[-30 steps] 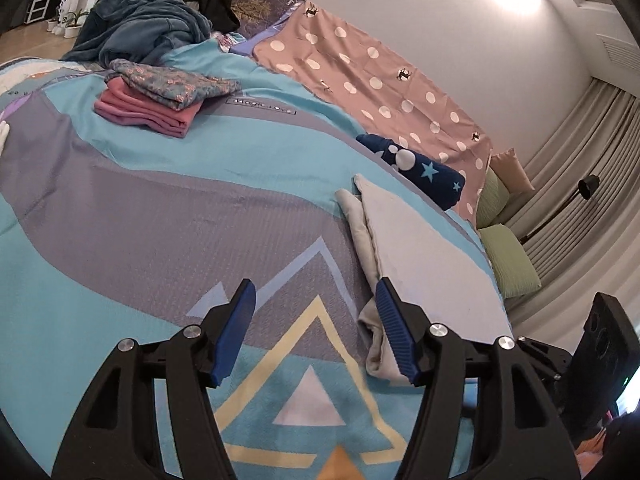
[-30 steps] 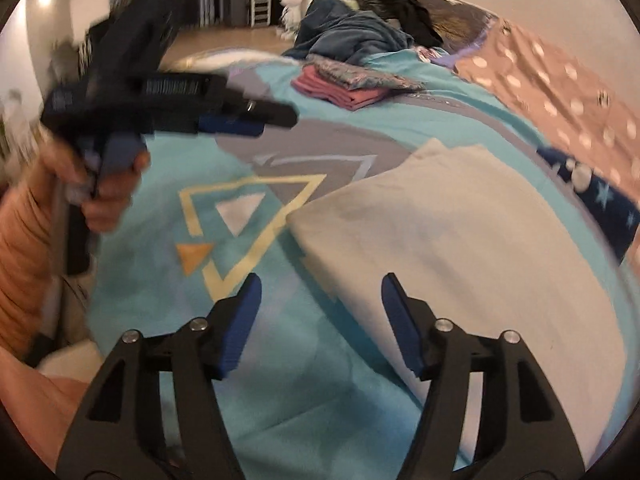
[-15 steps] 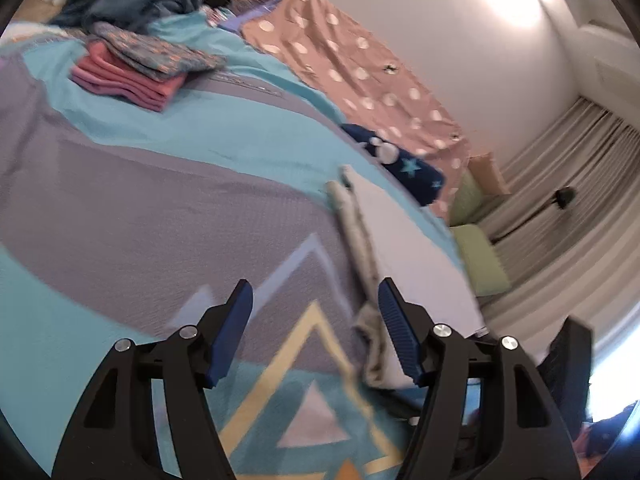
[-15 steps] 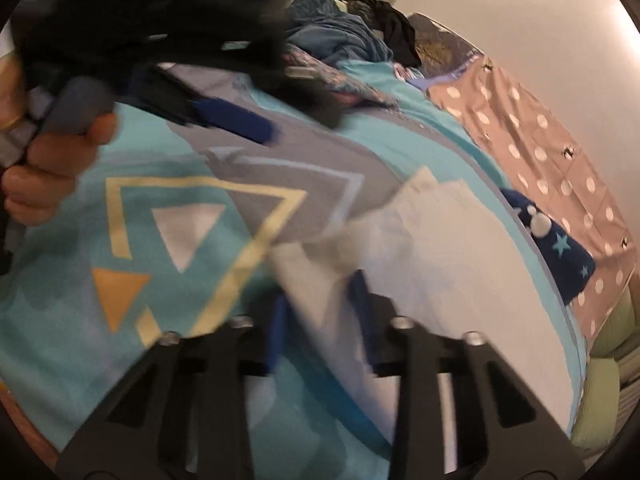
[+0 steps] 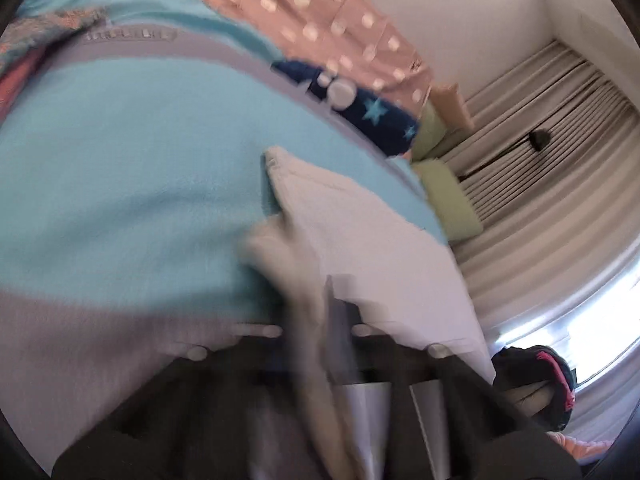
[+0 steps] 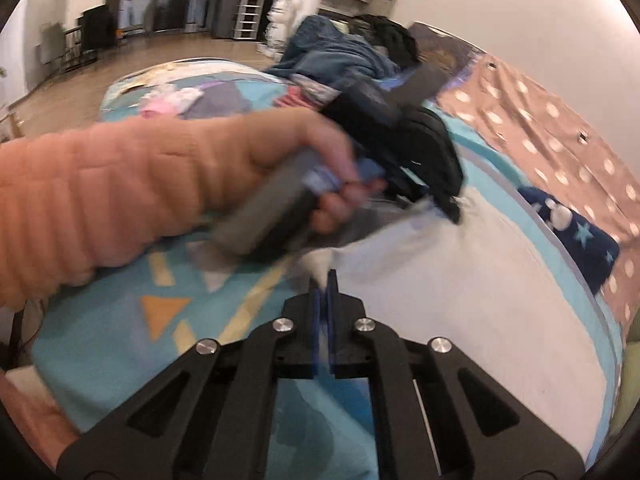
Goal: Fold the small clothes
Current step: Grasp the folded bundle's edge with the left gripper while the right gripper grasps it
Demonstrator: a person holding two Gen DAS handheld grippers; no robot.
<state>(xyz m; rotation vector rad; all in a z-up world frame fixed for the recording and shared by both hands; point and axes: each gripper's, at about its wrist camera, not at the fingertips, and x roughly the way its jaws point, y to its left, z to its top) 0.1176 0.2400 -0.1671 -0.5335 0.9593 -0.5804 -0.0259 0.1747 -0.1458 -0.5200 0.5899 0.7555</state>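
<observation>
Already both grips look thin: the flat white cotton garment [image 6: 460, 300] could slip free or bunch if either corner is lifted unevenly. It spreads ahead and right of the right gripper [image 6: 324, 280], pinched on its near corner; the left gripper [image 5: 320, 320] clamps its beige edge.

free: teal bedspread [image 5: 132, 168] | blocked: clothes stack [image 6: 308, 94] far side
</observation>
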